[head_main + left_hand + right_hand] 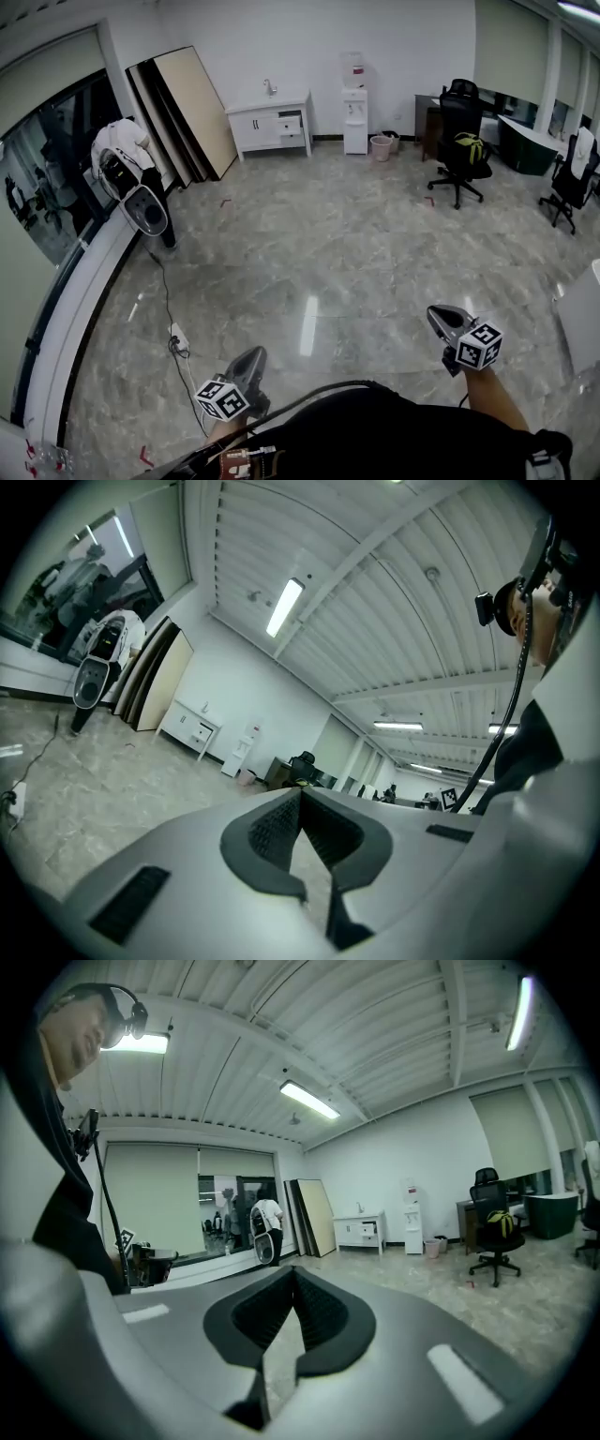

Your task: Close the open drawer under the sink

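Note:
A white sink cabinet (270, 120) stands against the far wall, with a faucet on top. One drawer (291, 123) on its right side is pulled out. The same cabinet shows small and far off in the left gripper view (192, 727) and in the right gripper view (360, 1230). My left gripper (251, 360) is held low near my body, well away from the cabinet. Its jaws meet at the tips with nothing between them (300, 797). My right gripper (441, 317) is also close to me, shut and empty (293, 1274).
A water dispenser (354, 117) and a pink bin (381, 147) stand right of the cabinet. Boards (187, 111) lean on the left wall. A person (122, 150) stands at the left beside a white device (145, 209). An office chair (461, 141) stands on the right. A cable with a power strip (176, 339) lies on the floor.

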Action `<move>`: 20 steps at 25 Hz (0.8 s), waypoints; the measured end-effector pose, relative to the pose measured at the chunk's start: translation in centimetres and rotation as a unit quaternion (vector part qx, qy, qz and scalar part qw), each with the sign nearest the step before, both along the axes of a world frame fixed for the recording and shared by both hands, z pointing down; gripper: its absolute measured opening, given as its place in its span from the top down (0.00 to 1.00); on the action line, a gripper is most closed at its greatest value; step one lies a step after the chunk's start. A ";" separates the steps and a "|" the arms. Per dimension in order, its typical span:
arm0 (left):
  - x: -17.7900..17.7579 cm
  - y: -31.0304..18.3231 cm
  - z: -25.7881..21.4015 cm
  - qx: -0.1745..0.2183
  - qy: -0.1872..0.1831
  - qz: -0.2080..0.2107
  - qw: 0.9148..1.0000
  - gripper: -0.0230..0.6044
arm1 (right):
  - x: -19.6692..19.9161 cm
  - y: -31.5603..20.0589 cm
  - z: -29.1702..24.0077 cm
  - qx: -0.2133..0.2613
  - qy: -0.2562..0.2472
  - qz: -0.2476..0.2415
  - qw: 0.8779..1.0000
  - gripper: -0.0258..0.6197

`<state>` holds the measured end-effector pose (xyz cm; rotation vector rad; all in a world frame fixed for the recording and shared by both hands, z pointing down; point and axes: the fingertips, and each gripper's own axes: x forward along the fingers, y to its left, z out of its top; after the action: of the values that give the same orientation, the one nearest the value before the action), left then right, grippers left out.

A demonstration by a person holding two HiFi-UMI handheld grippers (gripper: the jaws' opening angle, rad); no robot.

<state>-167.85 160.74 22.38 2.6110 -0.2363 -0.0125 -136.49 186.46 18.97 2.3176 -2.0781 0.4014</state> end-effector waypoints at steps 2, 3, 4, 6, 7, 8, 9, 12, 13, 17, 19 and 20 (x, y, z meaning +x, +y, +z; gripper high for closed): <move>3.0 -2.8 -0.1 -0.001 0.003 0.022 1.000 0.96 | 2.2 -1.7 -0.8 0.004 -0.001 0.024 1.000 0.96; 4.3 -4.3 -0.4 0.004 0.001 0.033 0.999 0.96 | 3.0 -2.7 -1.3 0.012 -0.003 0.033 0.999 0.96; 5.3 -6.0 -1.0 0.013 0.001 0.043 0.999 0.96 | 3.5 -3.9 -2.0 0.021 -0.004 0.042 0.999 0.96; 7.1 -9.7 -2.3 0.031 0.008 0.062 0.998 0.96 | 4.5 -6.4 -3.0 0.032 0.001 0.063 0.998 0.96; 7.8 -11.5 -2.8 0.037 0.013 0.070 0.997 0.96 | 5.0 -7.5 -3.1 0.032 0.003 0.076 0.997 0.96; 8.5 -13.0 -3.3 0.040 0.018 0.079 0.996 0.96 | 5.5 -8.6 -3.1 0.031 0.005 0.089 0.996 0.96; 9.2 -14.4 -3.5 0.042 0.020 0.087 0.995 0.96 | 6.0 -9.7 -3.2 0.030 0.005 0.099 0.995 0.96; 11.4 -18.7 -3.6 0.046 0.017 0.101 0.994 0.96 | 7.0 -13.6 -3.0 0.029 0.004 0.105 0.994 0.96; 12.1 -20.0 -3.6 0.043 0.015 0.101 0.994 0.96 | 7.1 -14.9 -2.6 0.024 0.003 0.101 0.995 0.96; 14.2 -22.1 -2.6 0.030 0.017 0.103 0.994 0.96 | 8.8 -17.5 -1.4 0.001 0.006 0.093 0.996 0.96; 15.3 -22.9 -1.5 0.022 0.013 0.098 0.995 0.96 | 10.8 -18.5 -0.9 0.003 0.001 0.094 0.996 0.96; 15.8 -23.4 -1.1 0.018 0.011 0.094 0.995 0.96 | 11.7 -19.3 -0.7 0.004 0.000 0.092 0.996 0.96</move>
<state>-152.10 137.33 21.28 2.6561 0.0189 0.0217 -124.78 167.20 18.29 2.5218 -1.8758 0.3973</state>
